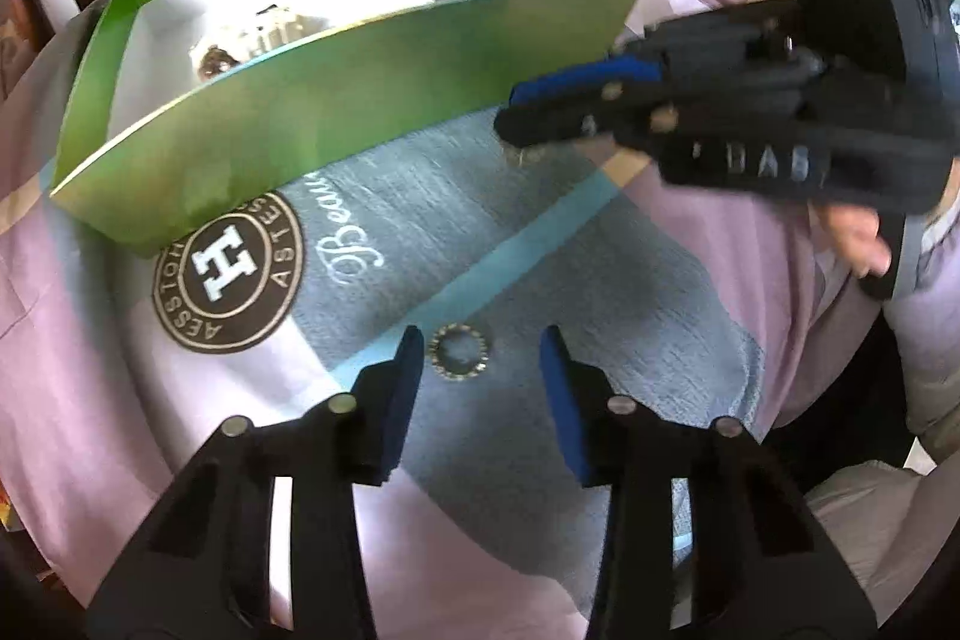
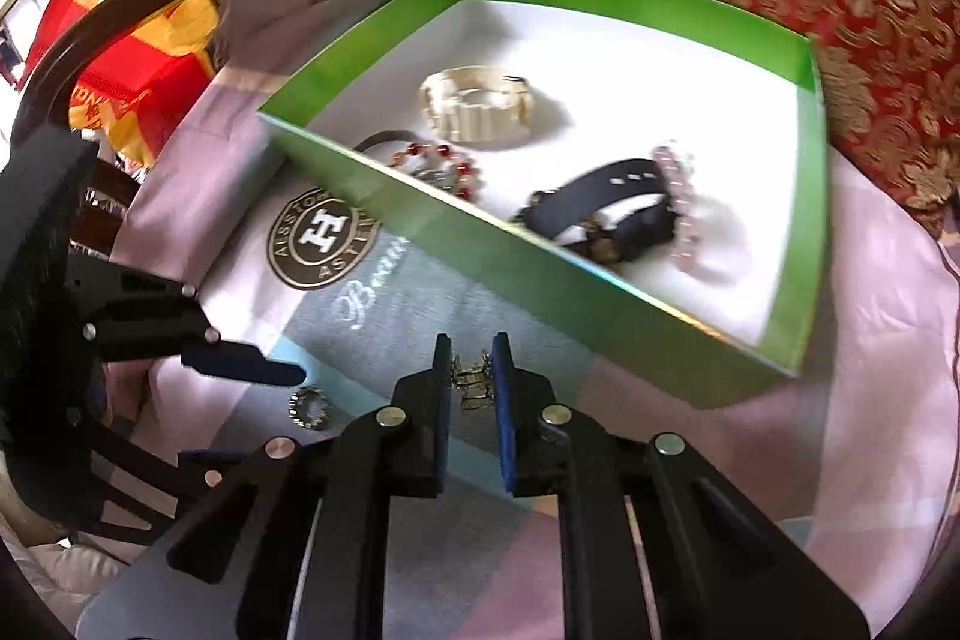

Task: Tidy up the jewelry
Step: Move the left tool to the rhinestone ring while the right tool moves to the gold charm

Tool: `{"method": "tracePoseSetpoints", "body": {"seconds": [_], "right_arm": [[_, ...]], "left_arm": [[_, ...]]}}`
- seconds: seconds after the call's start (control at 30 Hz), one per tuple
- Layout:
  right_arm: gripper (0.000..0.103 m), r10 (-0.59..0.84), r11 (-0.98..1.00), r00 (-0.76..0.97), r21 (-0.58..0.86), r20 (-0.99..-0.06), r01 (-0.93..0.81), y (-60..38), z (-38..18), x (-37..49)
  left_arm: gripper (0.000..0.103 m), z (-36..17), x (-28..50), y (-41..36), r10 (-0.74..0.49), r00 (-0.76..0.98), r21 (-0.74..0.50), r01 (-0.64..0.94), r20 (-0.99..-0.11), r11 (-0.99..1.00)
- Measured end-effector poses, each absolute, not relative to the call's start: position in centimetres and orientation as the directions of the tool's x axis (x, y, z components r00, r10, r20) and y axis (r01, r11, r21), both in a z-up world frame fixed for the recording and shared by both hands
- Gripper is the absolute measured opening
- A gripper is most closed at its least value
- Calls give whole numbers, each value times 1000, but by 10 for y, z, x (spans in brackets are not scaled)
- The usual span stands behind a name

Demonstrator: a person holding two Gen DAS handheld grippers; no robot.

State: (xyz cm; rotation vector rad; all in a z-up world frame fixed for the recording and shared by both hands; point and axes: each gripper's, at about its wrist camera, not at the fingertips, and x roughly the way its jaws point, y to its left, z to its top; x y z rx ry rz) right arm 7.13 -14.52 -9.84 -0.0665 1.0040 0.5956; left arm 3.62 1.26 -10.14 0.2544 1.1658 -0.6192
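Glossy green cardboard box point(image 2: 600, 280), woven cloth point(image 1: 480, 232)

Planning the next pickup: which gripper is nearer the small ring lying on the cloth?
Left. The left gripper is open with the ring just ahead between its fingers; the right gripper, holding a small gold clip, sits off to the side.

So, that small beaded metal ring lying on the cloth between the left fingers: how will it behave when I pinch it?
The small beaded metal ring looks stiff and light. It lies flat on the soft grey cloth, so the fingers may ride over it. Its thin, bumpy rim could probably slip or flip sideways.
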Motion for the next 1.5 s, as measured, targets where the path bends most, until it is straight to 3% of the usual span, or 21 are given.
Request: {"method": "tracePoseSetpoints", "body": {"seconds": [0.27, 0.3, 0.37, 0.43, 0.63, 0.87, 0.97, 1.23, 1.5], "right_arm": [[16, 380, 844, 367, 156, -849, -513, -138, -109, 67], [20, 375, 845, 365, 152, -852, -513, -138, -109, 67], [42, 359, 847, 372, 132, -856, -514, -138, -108, 65], [48, 346, 849, 385, 110, -856, -517, -139, -107, 63], [48, 336, 836, 375, 91, -864, -540, -136, -109, 59], [48, 294, 833, 372, 45, -880, -551, -127, -119, 58], [51, 313, 827, 369, 60, -875, -560, -129, -116, 57], [51, 295, 830, 367, 46, -882, -556, -125, -122, 58], [51, 278, 832, 375, 26, -884, -554, -121, -126, 58]], "left_arm": [[40, -108, 43, 4, -294, 259, -97, 577, -920, 811], [38, -108, 43, 3, -293, 261, -97, 573, -920, 814], [32, -109, 46, 5, -284, 271, -88, 563, -920, 822], [30, -110, 46, 9, -287, 271, -94, 556, -919, 826], [22, -110, 47, 15, -269, 287, -80, 534, -919, 841], [22, -100, 48, 34, -291, 328, -96, 500, -899, 861], [37, -94, 40, 37, -309, 333, -100, 519, -891, 849], [38, -107, 41, 30, -236, 304, -49, 516, -923, 855], [29, -110, 48, 21, -182, 350, 9, 480, -919, 877]]}}
